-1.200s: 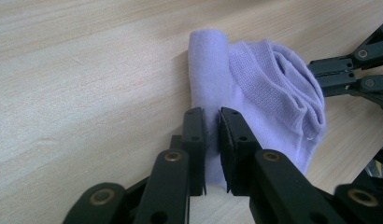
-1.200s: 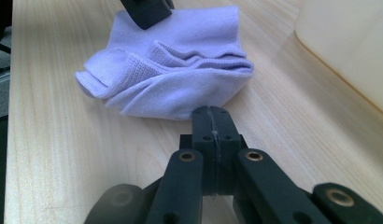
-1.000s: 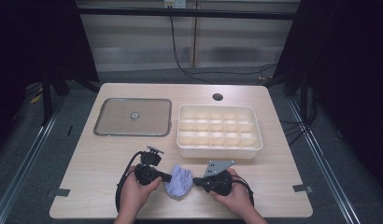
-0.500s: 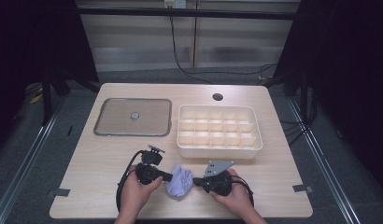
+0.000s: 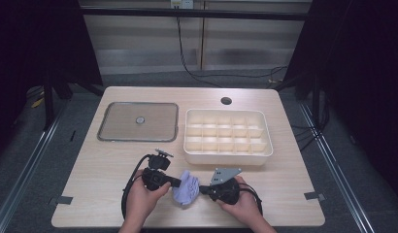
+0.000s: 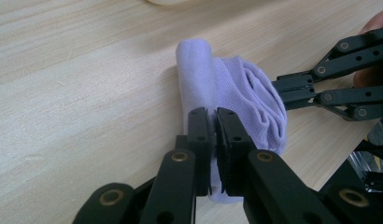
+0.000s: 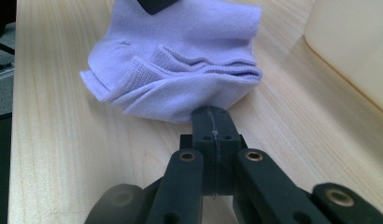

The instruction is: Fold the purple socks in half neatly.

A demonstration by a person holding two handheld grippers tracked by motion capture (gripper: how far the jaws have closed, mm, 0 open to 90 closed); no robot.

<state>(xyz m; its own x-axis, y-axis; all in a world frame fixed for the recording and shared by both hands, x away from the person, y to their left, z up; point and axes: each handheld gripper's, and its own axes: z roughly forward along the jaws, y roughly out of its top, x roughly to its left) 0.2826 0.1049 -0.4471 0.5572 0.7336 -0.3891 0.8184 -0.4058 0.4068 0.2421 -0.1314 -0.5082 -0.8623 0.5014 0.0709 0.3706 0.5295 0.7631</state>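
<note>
A folded lavender sock [image 5: 186, 188] lies on the wooden table near its front edge, between my two grippers. My left gripper [image 5: 180, 183] comes in from the left. In the left gripper view its jaws [image 6: 214, 121] stand shut on the near fold of the sock [image 6: 245, 93]. From the right, my right gripper [image 5: 203, 188] meets the sock's other side. In the right gripper view its jaws [image 7: 213, 114] are pressed together on the sock's [image 7: 180, 70] lower edge. The left gripper view also takes in the right gripper [image 6: 292, 91] reaching into the sock.
A cream tray [image 5: 228, 156] with several compartments stands just behind the grippers, right of centre; its wall [image 7: 348, 51] is close on the right gripper's right. A clear flat lid [image 5: 138, 121] with a grey rim lies at the back left. A cable hole [image 5: 226, 101] sits near the far edge.
</note>
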